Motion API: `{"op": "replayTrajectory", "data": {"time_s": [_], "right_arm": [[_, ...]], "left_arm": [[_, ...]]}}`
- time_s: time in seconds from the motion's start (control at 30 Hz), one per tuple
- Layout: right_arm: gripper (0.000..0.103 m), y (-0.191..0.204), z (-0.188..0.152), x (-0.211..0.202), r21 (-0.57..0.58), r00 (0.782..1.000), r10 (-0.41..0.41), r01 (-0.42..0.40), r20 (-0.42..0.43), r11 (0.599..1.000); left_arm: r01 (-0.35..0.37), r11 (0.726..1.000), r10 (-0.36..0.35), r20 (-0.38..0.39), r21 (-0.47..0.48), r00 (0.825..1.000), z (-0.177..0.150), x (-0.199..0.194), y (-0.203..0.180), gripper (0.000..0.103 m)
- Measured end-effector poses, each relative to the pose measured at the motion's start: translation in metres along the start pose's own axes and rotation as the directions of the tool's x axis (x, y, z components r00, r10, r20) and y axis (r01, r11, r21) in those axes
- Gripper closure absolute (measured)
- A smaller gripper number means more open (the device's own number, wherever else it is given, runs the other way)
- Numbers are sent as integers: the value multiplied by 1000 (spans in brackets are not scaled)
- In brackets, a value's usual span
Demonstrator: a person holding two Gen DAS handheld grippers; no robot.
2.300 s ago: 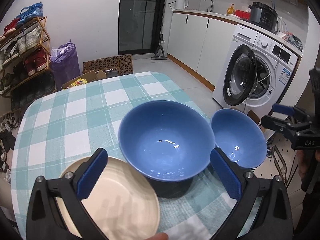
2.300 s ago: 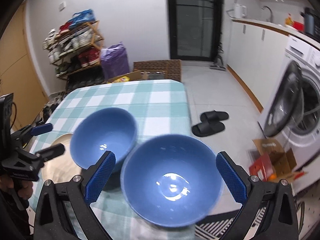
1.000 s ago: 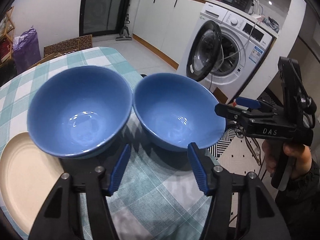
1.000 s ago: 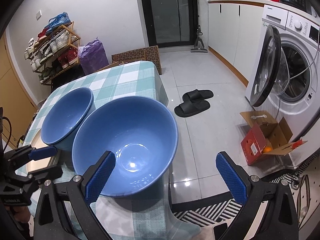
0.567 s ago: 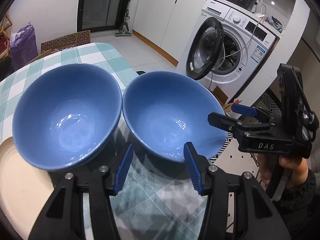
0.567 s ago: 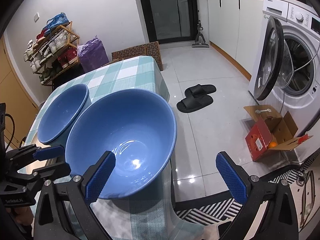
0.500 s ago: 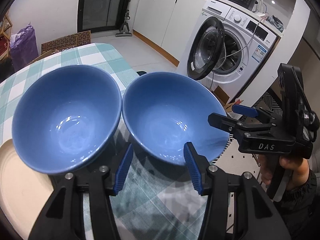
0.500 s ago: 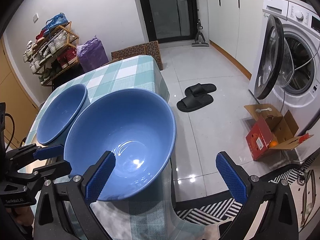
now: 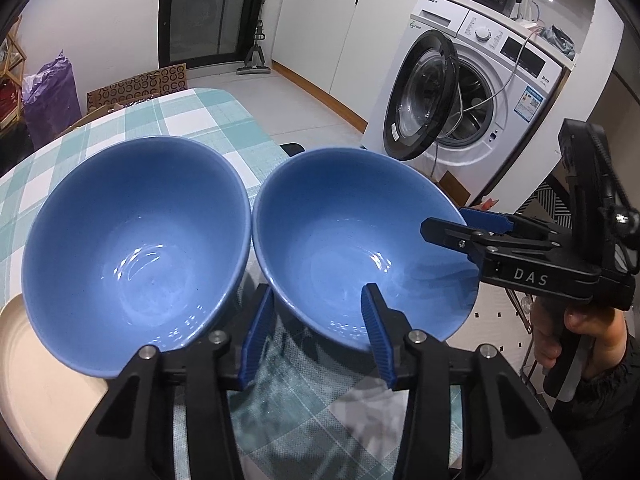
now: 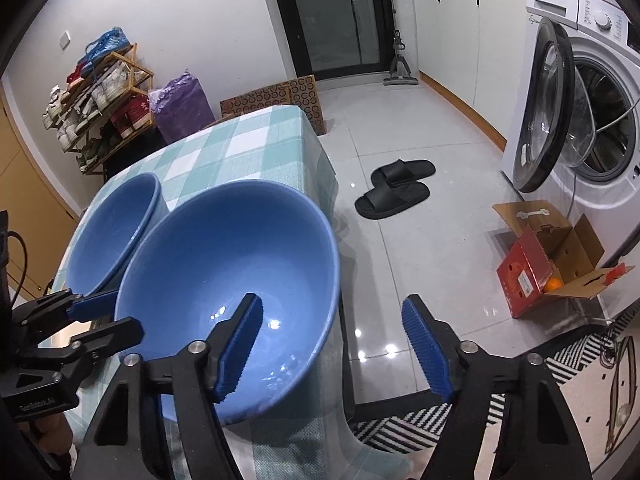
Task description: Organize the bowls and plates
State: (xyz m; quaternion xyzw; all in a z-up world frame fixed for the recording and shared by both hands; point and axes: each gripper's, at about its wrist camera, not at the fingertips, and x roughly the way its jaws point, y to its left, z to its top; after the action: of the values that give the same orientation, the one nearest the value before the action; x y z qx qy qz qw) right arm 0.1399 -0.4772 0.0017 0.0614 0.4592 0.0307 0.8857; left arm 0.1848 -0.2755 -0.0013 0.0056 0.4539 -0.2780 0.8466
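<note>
The table is viewed closely from above along each gripper's fingers, from the left gripper rightward and the right gripper leftward. Both bowls and the washer are shared.

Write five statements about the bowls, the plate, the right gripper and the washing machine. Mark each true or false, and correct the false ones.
1. The left bowl and right bowl are both blue and empty. True.
2. The bowls are stacked one inside the other. False: they sit side by side on the checked cloth, rims close together.
3. A cream plate shows beside the left bowl. True.
4. The washing machine door is shut. False: it stands open.
5. The right gripper is shut on a bowl's rim. False: its jaws are open, one finger inside the right bowl and the other outside it.
</note>
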Motion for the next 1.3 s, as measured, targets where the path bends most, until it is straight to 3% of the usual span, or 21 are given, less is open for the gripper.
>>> {"op": "replayTrajectory", "data": {"time_s": [0.53, 1.3], "right_arm": [[74, 9, -1, 0, -22, 1000, -4, 4, 6, 1000], [77, 9, -9, -24, -30, 998, -60, 61, 35, 998]], "left_arm": [[-3, 1000, 3, 8, 11, 1000, 1, 0, 0, 72], [10, 999, -12, 23, 51, 1000, -2, -10, -8, 73]]}}
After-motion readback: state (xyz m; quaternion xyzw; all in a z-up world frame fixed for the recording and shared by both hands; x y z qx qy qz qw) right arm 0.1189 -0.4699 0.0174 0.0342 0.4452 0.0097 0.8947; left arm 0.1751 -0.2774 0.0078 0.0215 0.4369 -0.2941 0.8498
